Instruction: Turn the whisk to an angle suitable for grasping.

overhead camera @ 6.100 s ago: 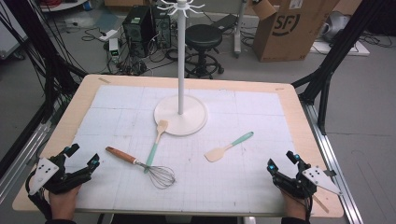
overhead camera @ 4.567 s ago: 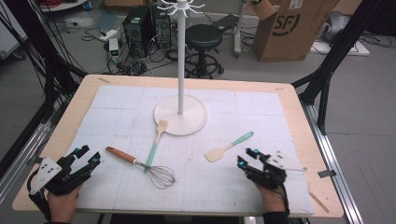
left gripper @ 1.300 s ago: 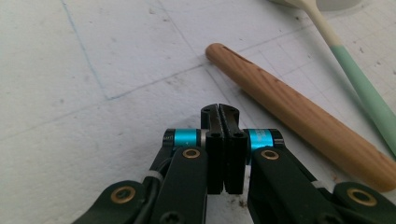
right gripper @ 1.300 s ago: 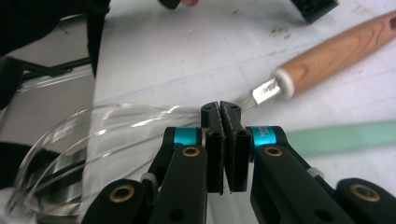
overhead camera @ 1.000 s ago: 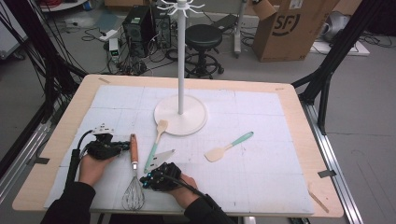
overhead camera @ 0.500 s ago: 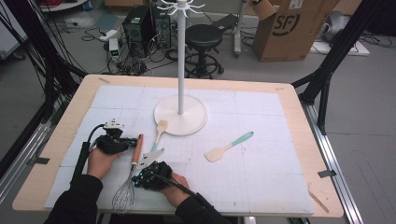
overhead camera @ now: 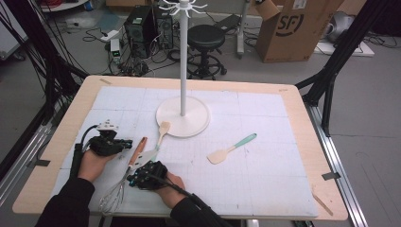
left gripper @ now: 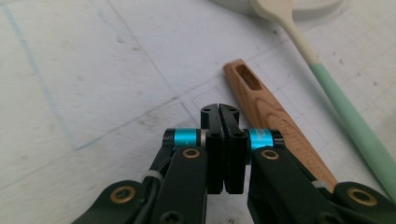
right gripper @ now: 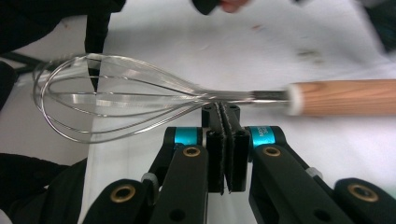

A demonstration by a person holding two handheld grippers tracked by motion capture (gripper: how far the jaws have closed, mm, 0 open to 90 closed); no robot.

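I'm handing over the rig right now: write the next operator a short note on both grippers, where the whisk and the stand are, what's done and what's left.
Left gripper: jaws shut, empty, tips beside the whisk's wooden handle.
Right gripper: jaws shut, tips at the neck of the whisk, where the wires meet the handle; no grip that I can see.
Whisk lies flat on the mat near the front edge, handle pointing toward the stand.
Stand is upright at mid-table, hooks bare. One mint-handled spatula leans on its base, the other spatula lies to the right.
Done: both grippers are at the whisk.
Left: probably grasp it, lift and hang it on the stand.
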